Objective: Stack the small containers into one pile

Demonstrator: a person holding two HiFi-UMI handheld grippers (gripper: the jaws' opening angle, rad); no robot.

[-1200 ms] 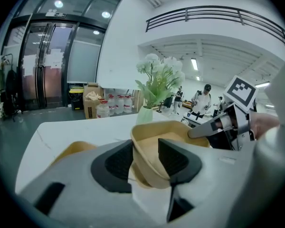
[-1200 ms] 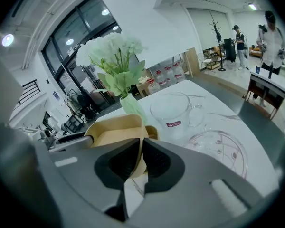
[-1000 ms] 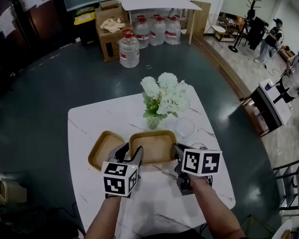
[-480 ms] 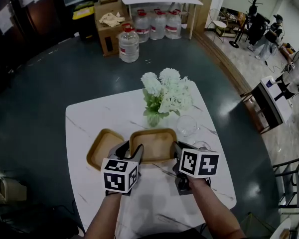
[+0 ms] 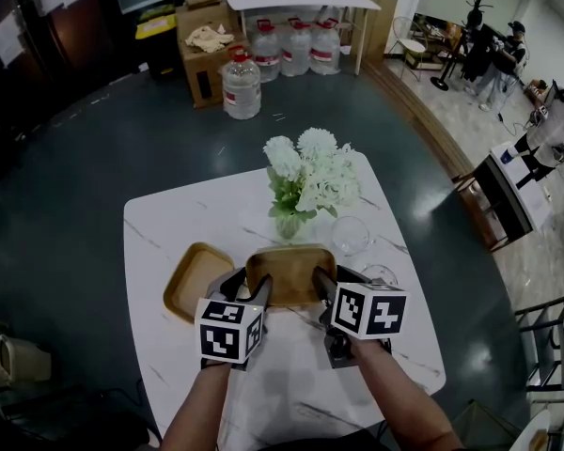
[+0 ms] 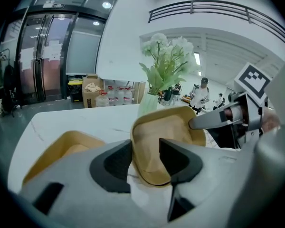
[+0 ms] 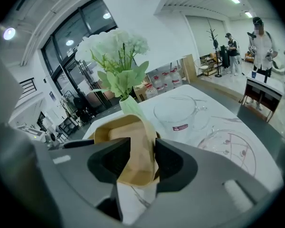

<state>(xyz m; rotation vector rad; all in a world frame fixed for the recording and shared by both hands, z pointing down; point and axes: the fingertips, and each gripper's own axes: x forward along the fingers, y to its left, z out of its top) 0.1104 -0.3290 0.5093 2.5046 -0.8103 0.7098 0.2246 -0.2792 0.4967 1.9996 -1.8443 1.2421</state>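
Note:
Two shallow wooden trays are on the white marble table (image 5: 169, 224). One tray (image 5: 194, 280) lies flat at the left, also seen in the left gripper view (image 6: 61, 148). The other tray (image 5: 289, 271) is tilted up at the centre. My left gripper (image 5: 248, 294) is shut on that tray's near left rim (image 6: 166, 127), its pads either side of the wall (image 6: 146, 158). My right gripper (image 5: 327, 289) is at the near right rim. Its jaws (image 7: 142, 158) are opening, with the tray's edge (image 7: 128, 137) still between them.
A vase of white flowers (image 5: 305, 181) stands just behind the trays. A clear glass cup (image 5: 350, 236) and a glass plate (image 5: 381, 274) lie to the right of them. Water bottles (image 5: 242, 87) and a cardboard box (image 5: 205, 50) are on the floor beyond the table.
The centre tray now looks slightly more tilted, with its near edge raised. The right gripper has shifted a little left. The left gripper has barely moved.

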